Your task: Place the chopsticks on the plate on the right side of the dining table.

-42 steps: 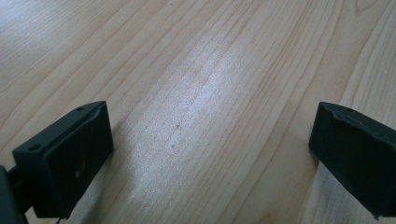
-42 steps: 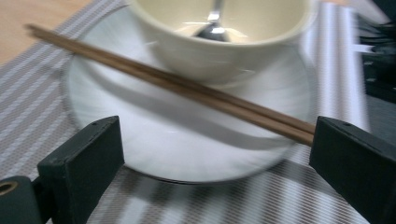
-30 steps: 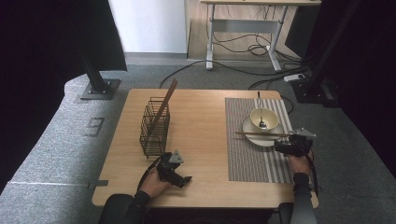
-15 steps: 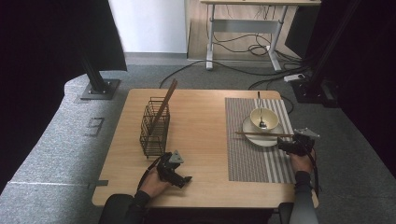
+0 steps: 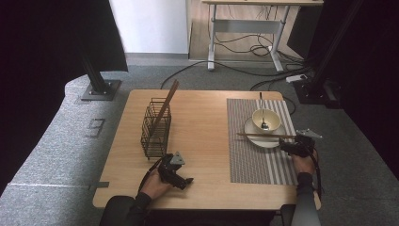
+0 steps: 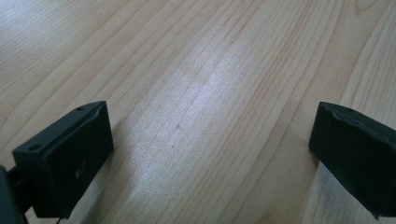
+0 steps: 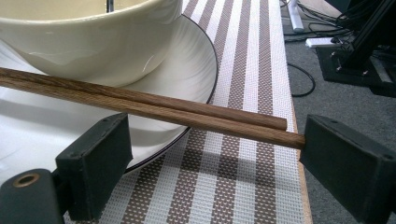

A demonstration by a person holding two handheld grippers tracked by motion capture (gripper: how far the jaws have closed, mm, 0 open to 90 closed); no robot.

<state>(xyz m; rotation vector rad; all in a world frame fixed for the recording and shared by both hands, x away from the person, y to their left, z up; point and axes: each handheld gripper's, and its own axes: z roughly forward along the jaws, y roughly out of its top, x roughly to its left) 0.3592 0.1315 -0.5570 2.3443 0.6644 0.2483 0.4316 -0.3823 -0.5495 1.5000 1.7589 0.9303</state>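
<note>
Our right claw [image 7: 210,154] brackets the end of the chopsticks [image 7: 140,105] at the plate [image 7: 187,60].

We see the pair of brown chopsticks lying side by side across the near rim of the white plate, which sits on the striped placemat [image 7: 243,177] with the cream bowl [image 7: 88,42] on it; their ends jut past the rim over the mat. Our right claw has just been closing, its jaws spread to either side of those ends: one stick's tip looks to meet the right-hand jaw, the other jaw stands clear, and nothing is pinched yet. In the high view our left claw [image 5: 181,178] rests on the wooden worktop [image 5: 202,117] just in front of the wire basket [image 5: 155,127], where another stick leans; its jaws stand spread over bare wood.
</note>
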